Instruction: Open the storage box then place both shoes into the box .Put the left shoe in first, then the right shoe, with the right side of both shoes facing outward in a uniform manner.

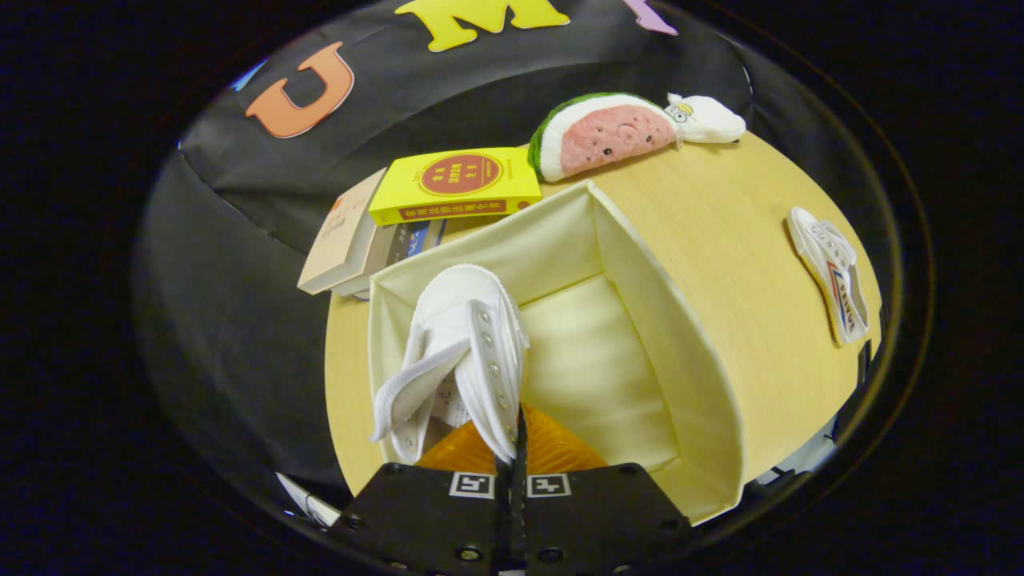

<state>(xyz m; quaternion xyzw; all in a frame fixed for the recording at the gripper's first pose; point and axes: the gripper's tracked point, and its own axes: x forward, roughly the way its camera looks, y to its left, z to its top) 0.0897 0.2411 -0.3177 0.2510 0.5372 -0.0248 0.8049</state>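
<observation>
The gripper hangs over the open storage box, its two orange fingers drawn close together with only a thin dark slit between them; they pinch the side wall of a white shoe along its row of eyelets, so the grip is narrow and holds that shoe; the shoe reaches forward from the fingertips with its rounded toe pointing at the box's far wall, its tongue and opening flopped out on the side away from the box's middle; it sits inside the box, close against the side wall that runs along the worktop's nearer edge, though whether its sole touches the box floor I cannot tell; the rest of the pale cream floor of the box lies bare beside the shoe.

The second shoe lies on its side on the wooden worktop, well apart from the box and the fingers, near the worktop's far side edge; its coloured side stripe faces up.

Beyond the box, by the worktop's back edge, a stack of books carries a yellow book on top; just beside it rests a watermelon-slice plush, and touching that plush's end is a small white plush near the back corner.
</observation>
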